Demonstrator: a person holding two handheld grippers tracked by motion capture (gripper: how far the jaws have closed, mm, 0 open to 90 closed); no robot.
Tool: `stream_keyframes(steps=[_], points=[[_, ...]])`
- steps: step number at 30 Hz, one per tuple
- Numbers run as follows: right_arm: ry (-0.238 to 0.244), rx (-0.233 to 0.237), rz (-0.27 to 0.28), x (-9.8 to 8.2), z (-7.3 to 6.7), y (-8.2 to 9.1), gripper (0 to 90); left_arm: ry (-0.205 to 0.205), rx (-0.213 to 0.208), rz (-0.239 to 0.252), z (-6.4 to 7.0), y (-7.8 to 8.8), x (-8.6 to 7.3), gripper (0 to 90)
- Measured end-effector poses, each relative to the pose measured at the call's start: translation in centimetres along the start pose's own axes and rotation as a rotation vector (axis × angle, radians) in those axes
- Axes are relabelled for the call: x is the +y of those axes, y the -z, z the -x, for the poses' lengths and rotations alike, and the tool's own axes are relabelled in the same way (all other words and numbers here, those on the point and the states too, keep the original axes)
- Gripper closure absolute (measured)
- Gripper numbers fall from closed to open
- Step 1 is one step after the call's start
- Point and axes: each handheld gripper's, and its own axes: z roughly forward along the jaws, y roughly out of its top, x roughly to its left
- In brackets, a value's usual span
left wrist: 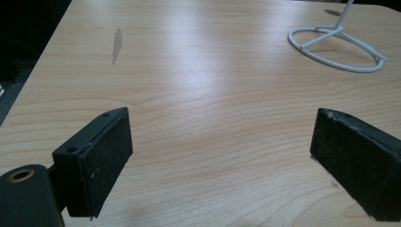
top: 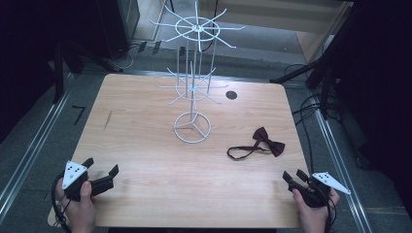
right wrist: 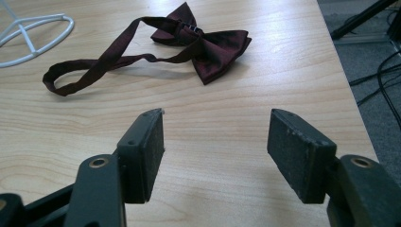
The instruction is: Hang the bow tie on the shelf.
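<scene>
Two hand-held grippers sit at the near corners of a light wooden table [top: 145, 194] in the high view. At the near left corner a hand holds the left gripper [top: 103, 171], its jaws spread apart with nothing between them. At the near right corner, the right gripper [top: 295, 176] is held the same way, its jaws parted and empty, though they look small and dark from this height. A dark red bow tie [top: 268, 142] with a looped strap lies flat on the table ahead of the right gripper, near it but apart from it. A white wire display stand [top: 193, 73] rises from a ring base at the middle of the table, with spoked tiers higher up.

From the left gripper view, both black jaws stand wide apart over bare wood, the left gripper [left wrist: 222, 142] holding nothing. The stand's white ring base [left wrist: 338, 49] rests on the table at the upper right, well apart from the jaws.

From the right gripper view, the right gripper [right wrist: 216, 137] shows its jaws open over bare wood. The bow tie [right wrist: 208, 47] lies just beyond them, untouched, its strap curling away to the left toward the edge of the stand's ring base [right wrist: 35, 35].
</scene>
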Motion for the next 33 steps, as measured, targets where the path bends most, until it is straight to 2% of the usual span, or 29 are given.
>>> stream_keyframes(steps=[5, 7, 9, 10, 11, 12, 14, 15, 18, 19, 21, 27, 29, 33], points=[[-0.071, -0.017, -0.053, 0.3, 0.0, -0.5, 37.9, -0.014, -0.003, -0.004, 0.1, 0.0, 0.0, 7.0], [-0.073, -0.015, -0.063, 0.4, -0.1, -0.6, 37.8, -0.015, -0.003, -0.004, 0.1, 0.0, 0.0, 7.0], [-0.041, -0.026, -0.091, 0.8, -0.7, -0.9, 37.0, -0.019, -0.001, -0.006, 0.2, 0.0, 0.0, 7.0], [-0.010, -0.025, -0.108, 1.3, -1.0, -1.1, 35.5, -0.020, -0.001, -0.005, 0.2, 0.0, 0.0, 7.0], [-0.010, -0.025, -0.108, 1.3, -1.0, -1.1, 35.5, -0.020, -0.001, -0.005, 0.2, 0.0, 0.0, 7.0], [0.033, -0.036, -0.139, 2.0, -1.6, -1.5, 34.1, -0.021, -0.001, -0.006, 0.2, 0.0, 0.0, 7.0], [0.046, -0.026, -0.167, 2.6, -1.9, -1.9, 32.0, -0.025, -0.002, -0.008, 0.2, 0.0, 0.0, 7.0], [0.046, -0.026, -0.167, 2.6, -1.9, -1.9, 32.0, -0.025, -0.002, -0.008, 0.2, 0.0, 0.0, 7.0], [0.008, -0.015, -0.244, 4.0, -2.4, -2.6, 27.8, -0.031, -0.006, -0.011, 0.2, -0.1, 0.0, 7.0], [0.008, -0.015, -0.244, 4.0, -2.4, -2.6, 27.8, -0.031, -0.006, -0.011, 0.2, -0.1, 0.0, 7.0], [0.004, -0.034, -0.299, 5.1, -3.1, -3.2, 25.1, -0.034, -0.010, -0.011, 0.2, -0.1, 0.0, 7.0], [0.028, -0.031, -0.293, 6.8, -4.1, -4.1, 23.8, -0.035, -0.011, -0.010, 0.3, -0.1, 0.0, 7.0], [0.023, -0.023, -0.307, 7.4, -4.3, -4.5, 23.0, -0.037, -0.010, -0.012, 0.3, -0.1, 0.0, 7.0], [0.045, -0.042, -0.341, 8.8, -5.0, -5.7, 21.3, -0.049, -0.005, -0.019, 0.4, -0.2, 0.1, 7.0]])
